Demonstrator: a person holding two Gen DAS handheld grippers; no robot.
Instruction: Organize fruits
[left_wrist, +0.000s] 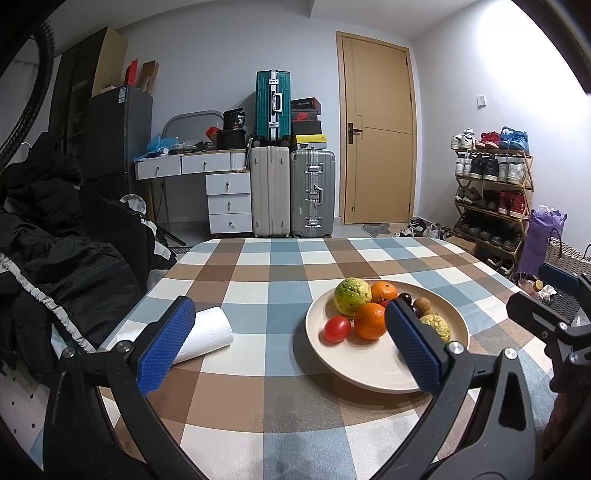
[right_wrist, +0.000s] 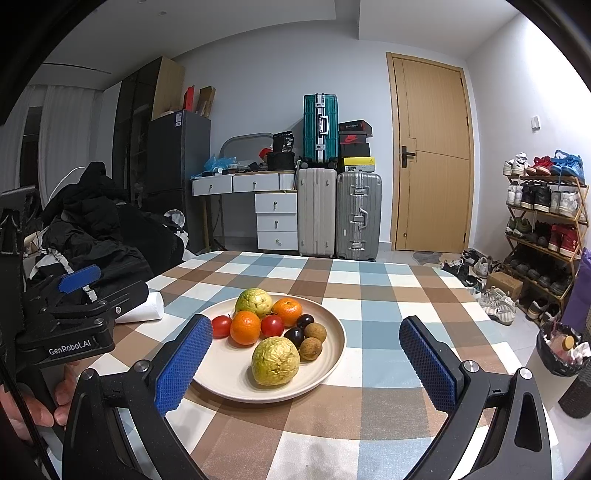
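A cream plate (right_wrist: 325, 373) (left_wrist: 354, 365) on the checked tablecloth holds two green guavas (right_wrist: 275, 361), two oranges (right_wrist: 245, 327), two red tomatoes (right_wrist: 272, 325), two dark plums (right_wrist: 294, 336) and two brown longans (right_wrist: 315, 331). In the left wrist view a guava (left_wrist: 352, 296), an orange (left_wrist: 370, 321) and a tomato (left_wrist: 336, 328) show. My left gripper (left_wrist: 290, 343) is open and empty, just left of and before the plate. My right gripper (right_wrist: 304, 365) is open and empty, its left finger over the plate's near left rim.
A white paper roll (left_wrist: 207, 334) lies left of the plate. Black coats (left_wrist: 62, 236) are piled at the table's left. Beyond the table stand suitcases (left_wrist: 291, 192), a desk, a door and a shoe rack (left_wrist: 491, 192). A bin (right_wrist: 561, 347) stands right.
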